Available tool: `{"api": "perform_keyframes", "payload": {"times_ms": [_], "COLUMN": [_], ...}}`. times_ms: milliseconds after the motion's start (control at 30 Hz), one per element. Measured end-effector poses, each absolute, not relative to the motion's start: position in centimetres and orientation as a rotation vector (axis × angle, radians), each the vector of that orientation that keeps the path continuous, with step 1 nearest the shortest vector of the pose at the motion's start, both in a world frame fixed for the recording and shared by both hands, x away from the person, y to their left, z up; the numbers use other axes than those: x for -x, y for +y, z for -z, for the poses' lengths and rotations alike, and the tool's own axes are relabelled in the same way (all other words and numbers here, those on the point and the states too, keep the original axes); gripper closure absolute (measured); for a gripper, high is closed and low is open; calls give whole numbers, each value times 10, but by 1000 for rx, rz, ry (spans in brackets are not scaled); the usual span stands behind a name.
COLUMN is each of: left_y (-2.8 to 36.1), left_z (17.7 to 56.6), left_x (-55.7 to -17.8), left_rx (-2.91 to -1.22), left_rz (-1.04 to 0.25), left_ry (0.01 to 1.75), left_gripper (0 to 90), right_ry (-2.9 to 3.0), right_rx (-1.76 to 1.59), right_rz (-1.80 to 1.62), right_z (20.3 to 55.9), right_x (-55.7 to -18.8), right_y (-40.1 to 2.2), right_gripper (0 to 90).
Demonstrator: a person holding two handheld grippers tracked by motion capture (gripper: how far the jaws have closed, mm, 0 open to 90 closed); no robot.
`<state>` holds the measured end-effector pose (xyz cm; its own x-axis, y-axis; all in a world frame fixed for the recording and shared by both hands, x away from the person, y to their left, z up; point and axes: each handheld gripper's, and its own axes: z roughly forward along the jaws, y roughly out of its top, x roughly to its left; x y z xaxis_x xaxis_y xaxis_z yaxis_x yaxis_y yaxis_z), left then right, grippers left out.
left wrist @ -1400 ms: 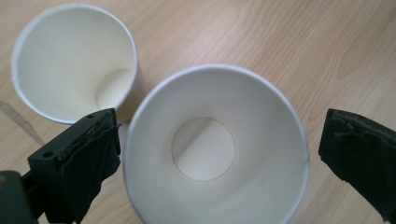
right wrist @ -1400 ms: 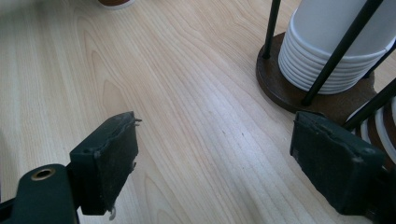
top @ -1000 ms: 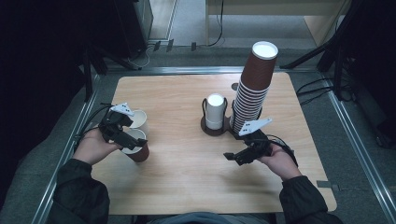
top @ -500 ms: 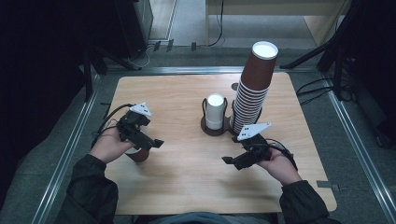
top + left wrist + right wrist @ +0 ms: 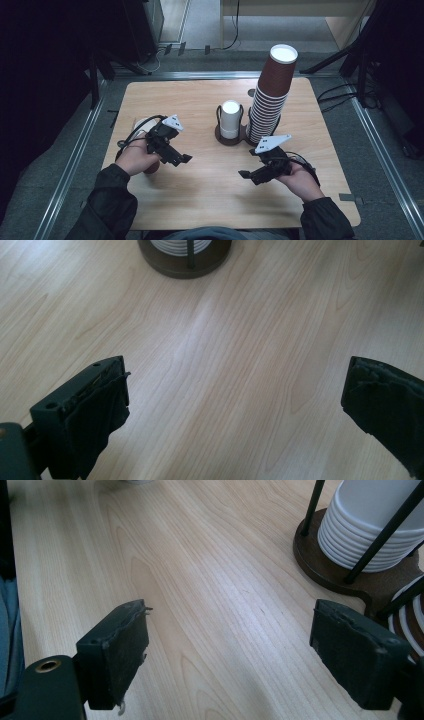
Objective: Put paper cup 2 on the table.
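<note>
My left gripper hovers over the left half of the wooden table and points right. It is open, with bare wood between its jaws. Just behind the left hand, a pale-rimmed cup and a brown cup are partly hidden. My right gripper sits low at the front right and points left. It is open and holds nothing. A dark round holder with stacked white cups stands mid-table; its base lies ahead of the left jaws.
A tall leaning stack of brown cups rises right of the holder, close behind the right gripper. The holder's black rods and white stack sit at the right jaw's upper right. Metal rails edge the table.
The left gripper has moved right, away from the two cups at the table's left and out over bare wood. The right gripper has barely shifted.
</note>
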<state>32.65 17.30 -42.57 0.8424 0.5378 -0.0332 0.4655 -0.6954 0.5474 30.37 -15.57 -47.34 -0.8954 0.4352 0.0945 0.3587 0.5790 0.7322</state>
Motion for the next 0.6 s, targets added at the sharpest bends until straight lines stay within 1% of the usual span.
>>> {"api": "perform_keyframes", "payload": {"times_ms": [200,267,500,600], "left_y": [156,151,128,122], "left_z": [429,431,442,446], "left_x": [-324,-323,-319,-317], "left_rx": [-2462,-2437,-2483,-2462], "left_rz": [-190,-159,-168,-164], "left_ry": [698,701,666,675], "left_gripper": [0,0,0,0], "right_ry": [2703,2705,2710,2712], "right_rx": [-688,-681,-677,-677], "right_rz": [-1227,-1223,-1211,-1206], "right_z": [473,474,475,475], "right_x": [-302,-301,-301,-301], "right_y": [-155,-155,-155,-155], "right_gripper": [165,165,165,165]}}
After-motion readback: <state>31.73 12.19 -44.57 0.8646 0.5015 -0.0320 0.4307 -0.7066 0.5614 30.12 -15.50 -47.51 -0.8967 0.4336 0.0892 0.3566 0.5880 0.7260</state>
